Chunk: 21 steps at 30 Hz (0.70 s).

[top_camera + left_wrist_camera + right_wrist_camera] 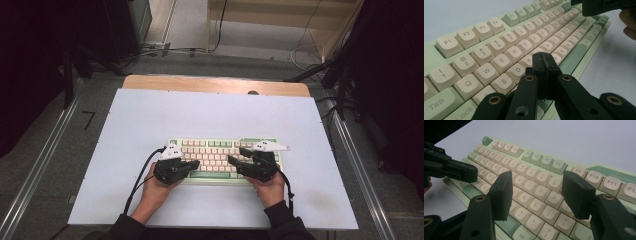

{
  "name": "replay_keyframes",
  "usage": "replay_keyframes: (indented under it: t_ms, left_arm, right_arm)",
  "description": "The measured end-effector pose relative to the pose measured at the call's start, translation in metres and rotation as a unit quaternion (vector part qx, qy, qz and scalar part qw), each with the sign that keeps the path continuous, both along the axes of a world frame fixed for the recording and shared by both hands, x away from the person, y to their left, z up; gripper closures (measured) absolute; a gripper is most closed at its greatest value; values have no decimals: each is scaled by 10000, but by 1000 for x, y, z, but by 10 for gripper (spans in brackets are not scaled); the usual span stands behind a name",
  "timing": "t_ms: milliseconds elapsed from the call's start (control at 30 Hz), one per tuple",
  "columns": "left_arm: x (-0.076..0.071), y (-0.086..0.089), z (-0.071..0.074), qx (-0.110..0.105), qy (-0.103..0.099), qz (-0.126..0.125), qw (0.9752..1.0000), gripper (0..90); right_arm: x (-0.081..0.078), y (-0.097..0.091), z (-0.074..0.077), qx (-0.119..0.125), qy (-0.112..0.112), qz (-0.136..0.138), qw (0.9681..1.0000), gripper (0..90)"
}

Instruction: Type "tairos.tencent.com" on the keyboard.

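The keyboard [215, 152] lay under my claws: my left claw [543, 62] was pressed together over its letter keys, my right claw [536, 192] spread, pinching nothing.

Matt plastic keyboard [220, 152] (smooth keycaps) on a smooth white sheet [150, 120].

keyboard [216, 150] on table [150, 125], left tool [196, 165] and right tool [234, 161] over it
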State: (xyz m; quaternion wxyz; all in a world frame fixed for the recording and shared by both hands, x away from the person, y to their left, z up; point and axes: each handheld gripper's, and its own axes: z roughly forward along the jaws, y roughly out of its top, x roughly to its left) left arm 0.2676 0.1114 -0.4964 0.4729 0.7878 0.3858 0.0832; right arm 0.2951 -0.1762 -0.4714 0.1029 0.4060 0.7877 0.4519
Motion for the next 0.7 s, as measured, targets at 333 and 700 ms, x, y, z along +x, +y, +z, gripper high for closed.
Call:
replay_keyframes:
  t_ms: [333,700]
  left_arm:
    - [1,-3,-2,86,17,-20,10000,900]
    - [1,-5,-3,262,115,29,9996,900]
  right_arm:
    - [0,1,0,-14,30,16,10000,407]
    - [0,1,-1,-14,43,17,10000,410]
